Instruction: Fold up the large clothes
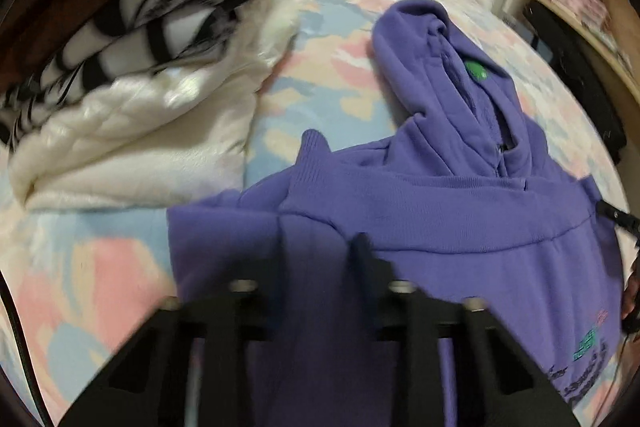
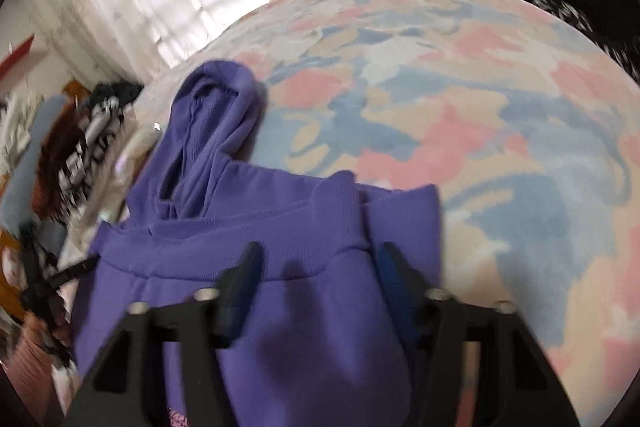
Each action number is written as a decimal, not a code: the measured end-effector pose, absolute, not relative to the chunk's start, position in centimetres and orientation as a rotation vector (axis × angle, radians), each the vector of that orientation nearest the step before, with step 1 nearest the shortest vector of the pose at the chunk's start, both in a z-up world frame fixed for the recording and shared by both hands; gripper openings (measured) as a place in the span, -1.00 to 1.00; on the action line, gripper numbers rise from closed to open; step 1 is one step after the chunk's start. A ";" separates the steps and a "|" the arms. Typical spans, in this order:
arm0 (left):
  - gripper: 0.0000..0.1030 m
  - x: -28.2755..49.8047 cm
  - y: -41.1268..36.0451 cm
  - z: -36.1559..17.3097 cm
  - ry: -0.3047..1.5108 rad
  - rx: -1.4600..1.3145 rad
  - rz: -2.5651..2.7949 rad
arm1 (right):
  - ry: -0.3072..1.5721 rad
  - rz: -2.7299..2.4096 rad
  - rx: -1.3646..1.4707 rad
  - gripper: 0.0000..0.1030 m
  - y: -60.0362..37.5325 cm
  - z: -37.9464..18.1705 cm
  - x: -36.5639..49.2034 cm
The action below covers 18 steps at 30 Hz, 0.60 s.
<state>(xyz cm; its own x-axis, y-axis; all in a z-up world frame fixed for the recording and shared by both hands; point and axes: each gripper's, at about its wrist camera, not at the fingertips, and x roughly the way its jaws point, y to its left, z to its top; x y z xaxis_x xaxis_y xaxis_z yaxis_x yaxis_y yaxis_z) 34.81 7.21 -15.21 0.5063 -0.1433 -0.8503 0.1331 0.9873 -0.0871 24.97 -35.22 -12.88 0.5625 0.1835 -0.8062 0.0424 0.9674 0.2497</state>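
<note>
Both tongs, left gripper and right gripper, clench the purple hoodie's hem band; keeping it level sets the fold square.

The hoodie lies on the bed, hood toward the far edge. A heap of clothes lies to its left.

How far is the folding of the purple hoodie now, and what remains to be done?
Done: the purple hoodie lies on the bed, its ribbed hem already folded up toward the hood. In hand: the left gripper and right gripper stand over the folded part; whether they pinch cloth is unclear. Left: the hood still sticks out, and the white and striped clothes beside it lie unfolded.
</note>
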 end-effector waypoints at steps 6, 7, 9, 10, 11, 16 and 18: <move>-0.87 33.9 7.7 -12.9 0.919 0.009 -0.087 | 0.805 -0.018 0.234 -0.83 -35.9 -9.5 23.8; -0.87 33.9 8.0 -12.8 0.911 -0.013 -0.075 | 0.767 -0.025 0.259 -0.83 -36.3 -8.7 23.7; -0.87 34.0 9.2 -13.0 0.895 -0.070 -0.039 | 0.750 -0.040 0.252 -0.83 -35.8 -8.3 24.2; -0.87 34.1 9.6 -13.4 0.899 -0.083 -0.028 | 0.756 -0.054 0.240 -0.83 -35.4 -8.5 24.6; -0.87 34.3 9.8 -13.9 0.911 -0.093 -0.020 | 0.771 -0.073 0.226 -0.83 -34.9 -9.1 25.3; -0.79 34.8 10.7 -16.8 0.949 -0.126 -0.006 | 0.927 -0.163 0.190 -0.83 -34.6 -14.5 27.3; -0.79 34.7 10.8 -17.1 0.943 -0.133 -0.009 | 0.905 -0.162 0.215 -0.83 -35.1 -14.9 27.0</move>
<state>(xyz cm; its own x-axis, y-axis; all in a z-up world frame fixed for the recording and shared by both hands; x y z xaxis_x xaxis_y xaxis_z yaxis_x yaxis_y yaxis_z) 34.70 10.76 -17.10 0.5877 -0.0663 -0.8063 -0.0504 0.9917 -0.1183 26.97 -35.13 -14.94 0.6076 -0.0487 -0.7928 0.2290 0.9665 0.1161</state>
